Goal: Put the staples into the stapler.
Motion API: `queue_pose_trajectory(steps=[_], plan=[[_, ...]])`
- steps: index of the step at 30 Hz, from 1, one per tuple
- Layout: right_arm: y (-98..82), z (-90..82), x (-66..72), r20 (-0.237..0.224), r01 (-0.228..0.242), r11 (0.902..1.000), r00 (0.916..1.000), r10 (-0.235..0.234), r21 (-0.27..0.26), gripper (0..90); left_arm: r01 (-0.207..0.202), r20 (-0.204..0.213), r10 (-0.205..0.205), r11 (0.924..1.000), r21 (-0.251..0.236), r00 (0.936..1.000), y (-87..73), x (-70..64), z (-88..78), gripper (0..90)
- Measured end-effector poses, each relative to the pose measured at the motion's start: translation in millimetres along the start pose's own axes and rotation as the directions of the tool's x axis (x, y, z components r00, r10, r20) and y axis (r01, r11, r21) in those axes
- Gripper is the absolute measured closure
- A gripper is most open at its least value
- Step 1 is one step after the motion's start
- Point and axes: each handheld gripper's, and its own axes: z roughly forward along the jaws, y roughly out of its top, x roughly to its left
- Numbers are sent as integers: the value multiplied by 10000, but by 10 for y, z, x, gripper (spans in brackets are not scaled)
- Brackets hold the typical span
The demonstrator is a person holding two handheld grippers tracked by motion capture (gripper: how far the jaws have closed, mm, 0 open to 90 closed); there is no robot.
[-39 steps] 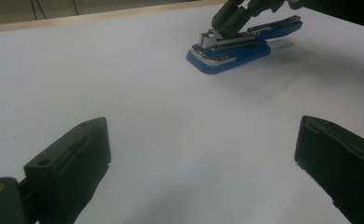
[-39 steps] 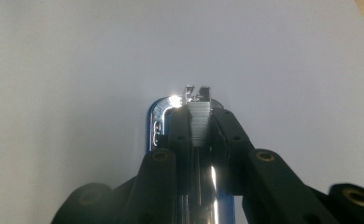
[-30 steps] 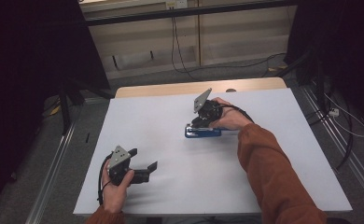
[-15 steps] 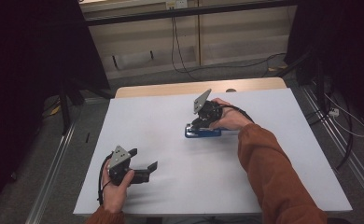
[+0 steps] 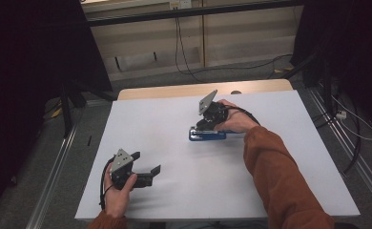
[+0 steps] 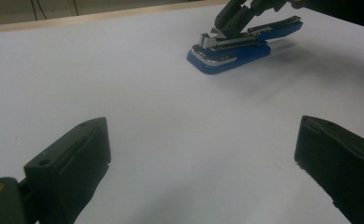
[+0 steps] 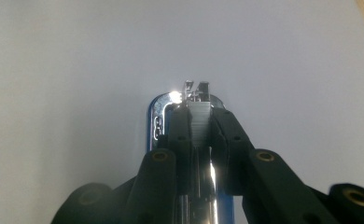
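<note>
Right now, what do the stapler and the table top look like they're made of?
Stapler: glossy blue shell, probably plastic or painted metal, with a shiny silver magazine that glints like steel. Table top: smooth matte white sheet, likely laminate or paper, over a pale wood-look edge at the far side.

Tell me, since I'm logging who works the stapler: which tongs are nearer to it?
Right. The right tongs are closed on the stapler, pinching its metal top near the front. The left tongs sit open at the table's near left, well apart from it.
</note>
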Motion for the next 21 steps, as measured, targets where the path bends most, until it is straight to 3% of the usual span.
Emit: queue_pose_trajectory(steps=[21], plan=[[8,34,-5,65,163,9999,9998,-163,25,793,-24,19,23,10000,23,10000,0,2,4,37]])
